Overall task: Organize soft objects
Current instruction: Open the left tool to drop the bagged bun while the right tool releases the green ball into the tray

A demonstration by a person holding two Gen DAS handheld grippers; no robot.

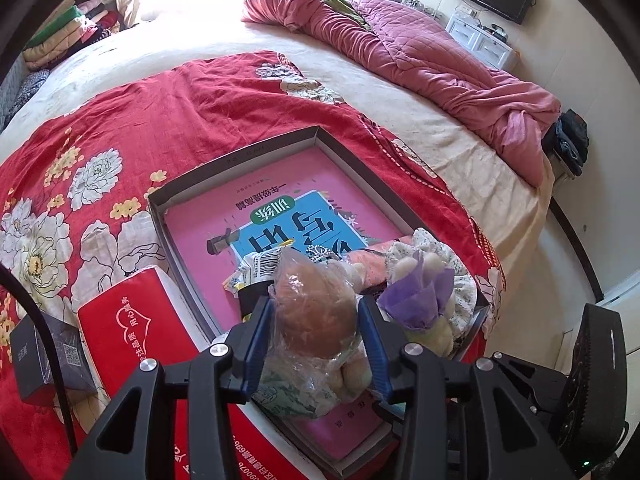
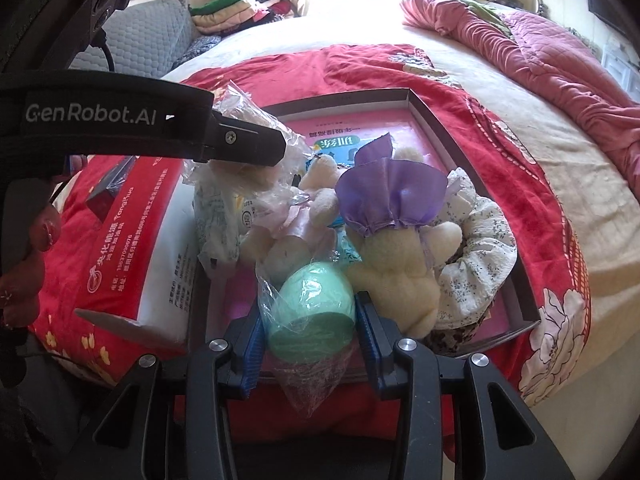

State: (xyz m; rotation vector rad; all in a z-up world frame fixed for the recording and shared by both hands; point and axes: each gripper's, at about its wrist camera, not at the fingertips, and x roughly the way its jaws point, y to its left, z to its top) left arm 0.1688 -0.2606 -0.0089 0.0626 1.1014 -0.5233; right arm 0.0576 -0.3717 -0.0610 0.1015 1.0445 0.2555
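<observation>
A shallow grey box (image 1: 236, 158) with a pink book (image 1: 208, 220) in its bottom lies on the red floral bedspread. My left gripper (image 1: 316, 320) is shut on a plastic-bagged brown plush toy (image 1: 312, 304) above the box's near end. My right gripper (image 2: 308, 312) is shut on a green ball in a clear bag (image 2: 316, 308) at the box's (image 2: 524, 296) near edge. A cream plush bear with a purple cloth (image 2: 396, 256) (image 1: 424, 296), a second cream bear (image 2: 316, 196) and a white floral cloth (image 2: 476, 256) lie in the box.
A red and white tissue pack (image 1: 132, 332) (image 2: 136, 240) lies left of the box, with a small dark box (image 1: 48, 360) beside it. A pink quilt (image 1: 420, 56) is bunched at the far right. Folded clothes (image 1: 68, 32) are stacked at the far left.
</observation>
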